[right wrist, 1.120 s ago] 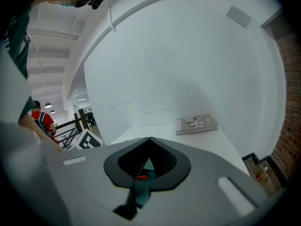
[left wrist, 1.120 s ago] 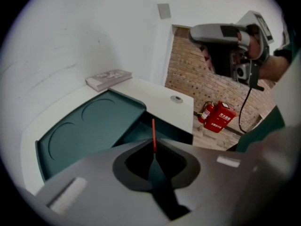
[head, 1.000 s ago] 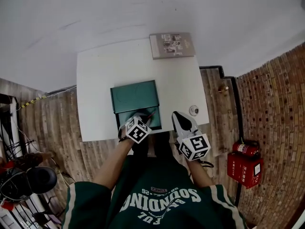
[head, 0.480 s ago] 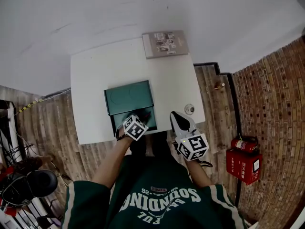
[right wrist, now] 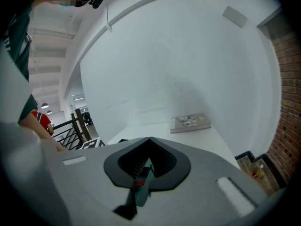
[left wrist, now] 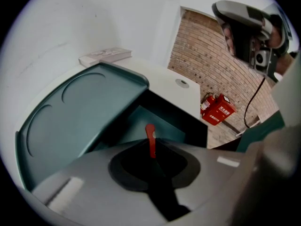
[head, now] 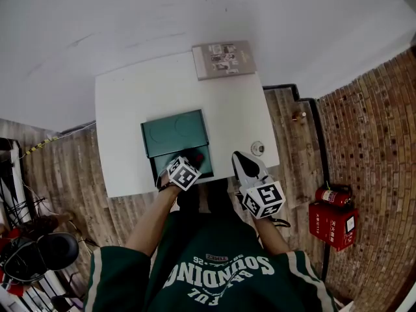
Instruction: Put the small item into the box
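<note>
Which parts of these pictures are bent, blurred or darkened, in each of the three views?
Head view: strong fisheye; the table edges bow, the brick floor curves. Left gripper view: black corners; the left tool near the lens is soft, while the red item and box look fairly sharp. Right gripper view: black corners, a mosaic patch at top left.

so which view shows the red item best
Left gripper view: the red item stands close up, pinched by the left gripper over the box. Head view shows only a red speck; right gripper view nothing clear.
</note>
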### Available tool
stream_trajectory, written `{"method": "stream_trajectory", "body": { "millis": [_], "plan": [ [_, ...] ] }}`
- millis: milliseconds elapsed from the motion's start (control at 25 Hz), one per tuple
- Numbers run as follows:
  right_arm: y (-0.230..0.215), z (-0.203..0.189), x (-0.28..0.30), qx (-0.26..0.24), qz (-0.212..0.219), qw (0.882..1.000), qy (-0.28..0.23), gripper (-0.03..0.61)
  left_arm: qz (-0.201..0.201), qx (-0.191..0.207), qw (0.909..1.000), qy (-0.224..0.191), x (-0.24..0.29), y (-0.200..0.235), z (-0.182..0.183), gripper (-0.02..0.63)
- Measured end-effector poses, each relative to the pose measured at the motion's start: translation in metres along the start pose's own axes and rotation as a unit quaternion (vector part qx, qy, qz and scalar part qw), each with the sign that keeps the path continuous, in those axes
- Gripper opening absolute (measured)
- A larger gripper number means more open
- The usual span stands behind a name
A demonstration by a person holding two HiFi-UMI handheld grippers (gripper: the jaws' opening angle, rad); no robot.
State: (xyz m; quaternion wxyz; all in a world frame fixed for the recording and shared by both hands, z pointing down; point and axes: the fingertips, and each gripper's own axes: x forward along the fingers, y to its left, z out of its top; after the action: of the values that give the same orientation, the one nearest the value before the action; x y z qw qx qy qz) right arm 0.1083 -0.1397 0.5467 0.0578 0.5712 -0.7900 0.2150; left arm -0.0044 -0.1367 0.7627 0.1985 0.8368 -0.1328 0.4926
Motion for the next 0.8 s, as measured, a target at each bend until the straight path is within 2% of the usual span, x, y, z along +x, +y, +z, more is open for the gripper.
{"method": "stream_trajectory", "body": {
  "millis": [360, 520, 800],
  "plan": [
    [0.006, -0.001, 0.005, -0.005, 0.010, 1.000, 0.001, 0.003, 0.011, -0.009, 0.9996, -0.026, -0.020, 0.002, -0.002, 0.067],
    [0.012, 0.002, 0.011, -0.015, 0.020, 1.000, 0.002, 0.003, 0.031, -0.021, 0.9964, -0.077, -0.048, 0.006, 0.010, 0.066],
    [0.036, 0.009, 0.034, -0.043, 0.052, 0.998, 0.010, 0.003, 0.068, -0.068, 0.9803, -0.172, -0.105, 0.022, 0.022, 0.052]
  ]
}}
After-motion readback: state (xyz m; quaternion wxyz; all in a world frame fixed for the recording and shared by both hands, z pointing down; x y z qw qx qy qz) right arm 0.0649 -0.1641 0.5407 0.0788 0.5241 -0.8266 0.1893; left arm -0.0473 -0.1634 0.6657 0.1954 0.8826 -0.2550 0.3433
